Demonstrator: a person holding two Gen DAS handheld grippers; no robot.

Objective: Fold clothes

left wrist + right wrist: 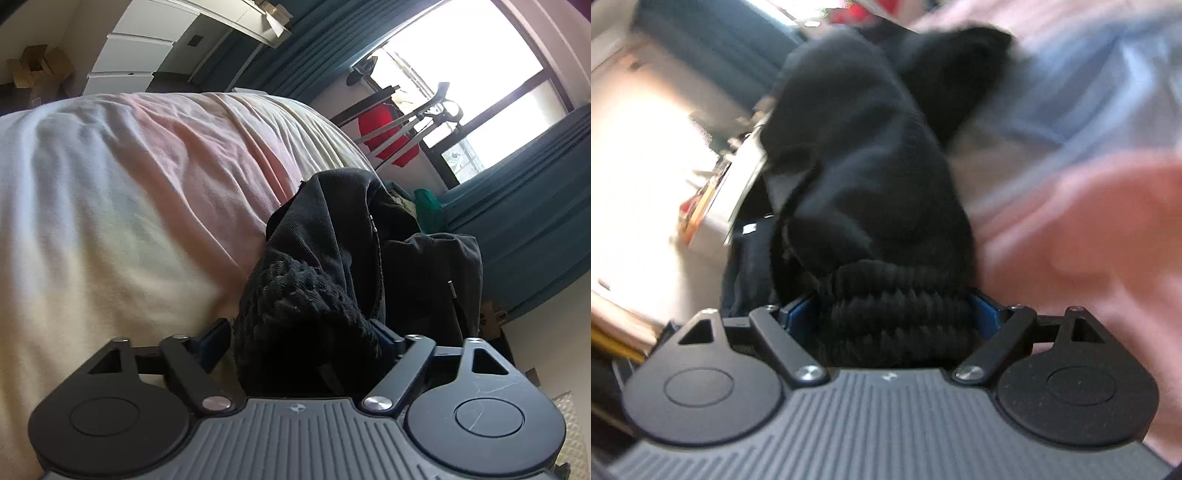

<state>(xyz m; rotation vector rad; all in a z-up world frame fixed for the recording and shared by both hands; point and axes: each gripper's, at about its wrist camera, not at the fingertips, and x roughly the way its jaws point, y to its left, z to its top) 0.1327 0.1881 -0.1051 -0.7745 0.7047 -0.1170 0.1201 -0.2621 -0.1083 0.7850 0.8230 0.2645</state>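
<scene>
A black knit garment (295, 291) lies bunched at the right edge of the bed (129, 184), on a pile with a black zip jacket (351, 221) and a dark grey piece (443, 266). My left gripper (301, 332) has the knit bunch between its wide jaws, with a sliver of sheet showing beside the left pad (214, 336), so it is open. In the blurred right wrist view, the ribbed edge of the black knit (886, 306) sits between the wide jaws of my right gripper (890, 308), which is open. The rest of the garment (871, 155) stretches away over the sheet (1071, 129).
Beyond the bed's far edge are a bright window (461, 74), teal curtains (535, 221) and a rack with a red item (380, 125). White drawers (129, 55) and cardboard boxes (33, 70) stand at the back left. A white box (716, 206) sits off the bed's side.
</scene>
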